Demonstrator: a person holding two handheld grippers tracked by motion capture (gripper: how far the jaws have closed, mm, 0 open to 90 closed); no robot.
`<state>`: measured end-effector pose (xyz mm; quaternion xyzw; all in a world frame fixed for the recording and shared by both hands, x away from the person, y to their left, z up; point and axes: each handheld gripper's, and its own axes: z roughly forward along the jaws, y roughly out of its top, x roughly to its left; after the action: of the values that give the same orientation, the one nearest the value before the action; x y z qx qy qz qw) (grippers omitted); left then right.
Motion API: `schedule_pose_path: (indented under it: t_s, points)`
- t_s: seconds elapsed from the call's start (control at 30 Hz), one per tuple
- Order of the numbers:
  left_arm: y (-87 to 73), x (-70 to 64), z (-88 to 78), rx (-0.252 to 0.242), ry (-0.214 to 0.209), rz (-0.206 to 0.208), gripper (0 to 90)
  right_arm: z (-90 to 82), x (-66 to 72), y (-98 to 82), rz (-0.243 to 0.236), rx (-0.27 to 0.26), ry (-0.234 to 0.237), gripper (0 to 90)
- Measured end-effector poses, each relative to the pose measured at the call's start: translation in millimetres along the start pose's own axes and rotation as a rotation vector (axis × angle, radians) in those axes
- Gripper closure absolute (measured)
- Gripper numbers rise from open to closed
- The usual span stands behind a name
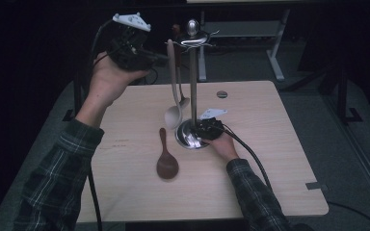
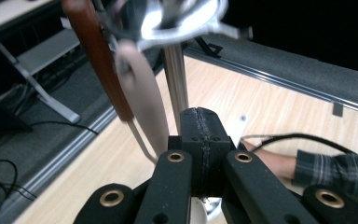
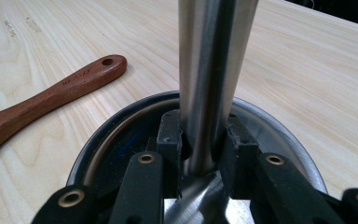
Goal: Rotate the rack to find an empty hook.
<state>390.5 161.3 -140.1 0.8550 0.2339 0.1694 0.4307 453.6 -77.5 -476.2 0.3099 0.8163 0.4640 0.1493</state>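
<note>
Pale wood of the bench (image 1: 270,159) carries a steel utensil stand (image 1: 193,86), whose pole the right hand-held gripper (image 3: 204,140) clamps just above the round base. If that grip slips, I judge the stand could tip. The left hand-held gripper (image 2: 200,135), jaws pressed together and empty, sits high beside the hanging beige ladle (image 1: 173,82); a nudge could knock it off its hook. A brown wooden spoon (image 1: 166,161) lies flat nearby.

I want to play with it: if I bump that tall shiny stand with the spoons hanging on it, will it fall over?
Probably it would wobble. The stand is tall and thin, with spoons hanging near its top, so it looks tippy. Its round base seems wide, which should help. The right hand-held gripper is clamped on the pole, likely steadying it.
</note>
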Motion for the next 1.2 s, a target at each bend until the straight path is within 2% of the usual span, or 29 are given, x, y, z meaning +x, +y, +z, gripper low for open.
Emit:
schedule_pose_path:
  t_s: [0.13, 0.33, 0.57, 0.8, 0.93, 1.03, 1.07, 1.13, 1.2]
  points:
    - [-22.2, -4.2, -0.6, 0.017, -0.008, -0.005, 89.8, -0.1, 0.4, 0.0, -0.001, 0.001, -0.003, 72.1]
    - [-62.6, -8.7, 8.7, 0.033, -0.029, -0.04, 89.7, -0.1, 0.5, 0.1, 0.005, 0.001, -0.002, 72.2]
    - [-107.4, -13.3, 21.9, 0.063, -0.015, -0.047, 89.7, 0.0, 0.2, 0.0, -0.002, 0.0, -0.003, 72.1]
    - [-157.4, -20.2, 35.9, 0.059, -0.021, -0.098, 89.7, 0.0, 0.1, 0.0, -0.003, 0.0, -0.003, 72.1]
    - [-183.8, -22.1, 43.8, 0.073, -0.029, -0.131, 89.7, -0.1, -0.8, -0.1, 0.0, -0.001, 0.003, 72.0]
    - [-199.2, -24.4, 47.8, 0.093, -0.027, -0.134, 89.7, 0.0, -1.4, -0.1, 0.005, -0.003, 0.009, 71.4]
    - [-204.2, -25.4, 49.2, 0.095, -0.025, -0.133, 89.7, -0.2, -2.0, -0.1, 0.009, -0.002, 0.014, 70.5]
    - [-212.2, -27.3, 51.4, 0.099, -0.023, -0.137, 89.7, -1.3, -3.2, 0.4, 0.02, 0.007, 0.033, 56.9]
    - [-220.8, -28.7, 54.5, 0.106, -0.02, -0.142, 89.7, -4.2, -4.6, 1.4, 0.014, 0.029, 0.032, 50.6]
